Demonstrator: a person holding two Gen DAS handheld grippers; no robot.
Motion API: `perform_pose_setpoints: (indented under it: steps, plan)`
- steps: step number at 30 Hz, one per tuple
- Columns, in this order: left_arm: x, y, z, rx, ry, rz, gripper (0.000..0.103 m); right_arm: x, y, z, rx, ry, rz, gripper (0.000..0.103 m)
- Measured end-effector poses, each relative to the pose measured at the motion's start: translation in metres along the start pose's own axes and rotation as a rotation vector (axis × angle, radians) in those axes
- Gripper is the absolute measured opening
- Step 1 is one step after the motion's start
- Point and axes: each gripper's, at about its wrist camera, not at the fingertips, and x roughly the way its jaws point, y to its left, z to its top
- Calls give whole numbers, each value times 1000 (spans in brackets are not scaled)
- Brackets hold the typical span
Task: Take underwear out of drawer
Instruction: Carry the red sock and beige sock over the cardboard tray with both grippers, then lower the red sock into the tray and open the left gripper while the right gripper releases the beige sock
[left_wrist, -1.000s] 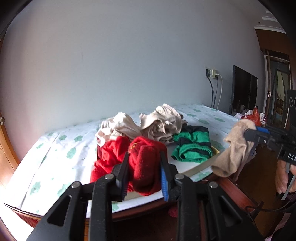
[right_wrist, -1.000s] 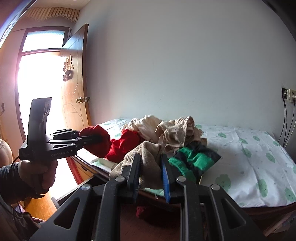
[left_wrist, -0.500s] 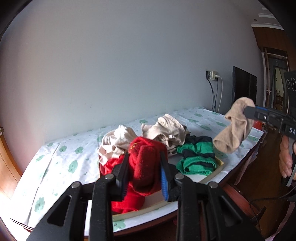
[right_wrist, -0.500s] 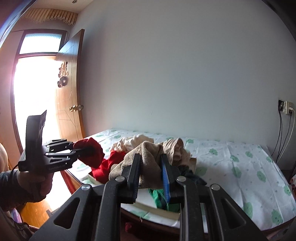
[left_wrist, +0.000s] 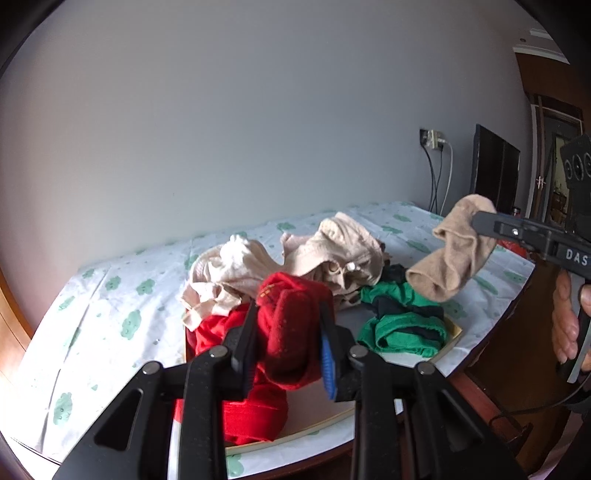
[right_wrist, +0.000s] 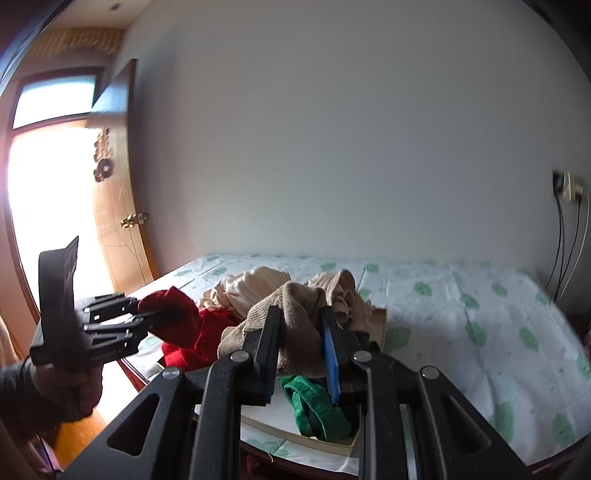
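Observation:
My left gripper (left_wrist: 288, 347) is shut on a red garment (left_wrist: 291, 332) and holds it in the air over the bed's near edge; it also shows in the right wrist view (right_wrist: 170, 323). My right gripper (right_wrist: 301, 347) is shut on a beige garment (right_wrist: 295, 325), which also shows at the right of the left wrist view (left_wrist: 450, 254). Below both lies a pile of clothes on a flat white board (left_wrist: 325, 413): beige pieces (left_wrist: 332, 251), a red piece (left_wrist: 236, 406) and a green and black piece (left_wrist: 402, 325). No drawer shows.
The bed (right_wrist: 480, 317) has a white sheet with green prints and a dark wooden frame. A grey wall stands behind it. A wooden door (right_wrist: 118, 206) and bright window are at the left. A wall socket with cables (left_wrist: 436, 162) and a dark screen (left_wrist: 495, 170) are at the right.
Both grippers have risen with their garments and moved in over the bed. The pile now sits lower in both views.

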Motion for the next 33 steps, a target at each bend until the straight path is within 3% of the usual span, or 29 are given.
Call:
perform_pose_setpoints:
  steps: [17,33]
  plan:
    - [48,5,-16,-10,123,-37,26,86,-8,-16,71,157,3,23]
    - [65,9,-26,-11,158,-42,26,106,-10,-27,76,198,-4,24]
